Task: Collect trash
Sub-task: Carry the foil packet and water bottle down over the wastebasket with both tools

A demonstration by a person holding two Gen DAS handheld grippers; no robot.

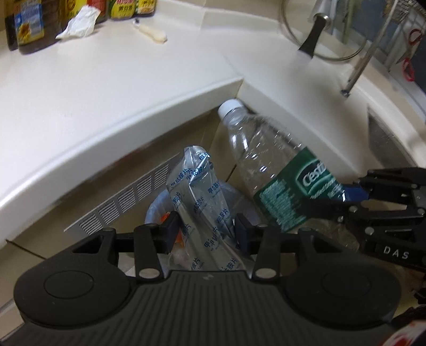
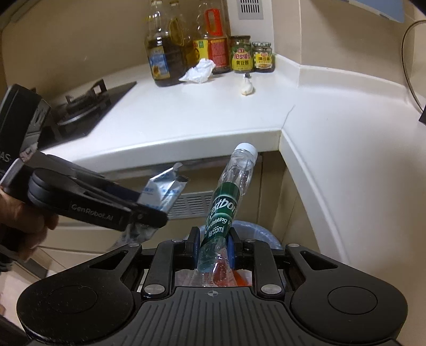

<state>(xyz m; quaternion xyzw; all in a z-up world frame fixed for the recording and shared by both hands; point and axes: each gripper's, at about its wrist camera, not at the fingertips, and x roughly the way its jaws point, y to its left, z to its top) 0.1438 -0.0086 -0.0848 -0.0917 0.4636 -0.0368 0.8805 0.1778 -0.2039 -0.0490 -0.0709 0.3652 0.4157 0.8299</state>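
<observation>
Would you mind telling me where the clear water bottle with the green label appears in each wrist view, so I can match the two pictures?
Left wrist view: the water bottle runs diagonally right of centre, white cap up-left under the counter edge, base held in the right gripper at the right edge.
Right wrist view: the bottle is at centre, squeezed in that gripper's jaws, cap pointing up.
Shared landmark: the crumpled white tissue by the oil bottles.

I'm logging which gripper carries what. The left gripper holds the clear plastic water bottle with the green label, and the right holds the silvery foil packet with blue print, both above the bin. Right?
Not quite: the grippers are swapped. The left wrist view shows the left gripper shut on the silvery foil packet with blue print; the right gripper holds the clear plastic water bottle with the green label. Both are above the bin.
</observation>
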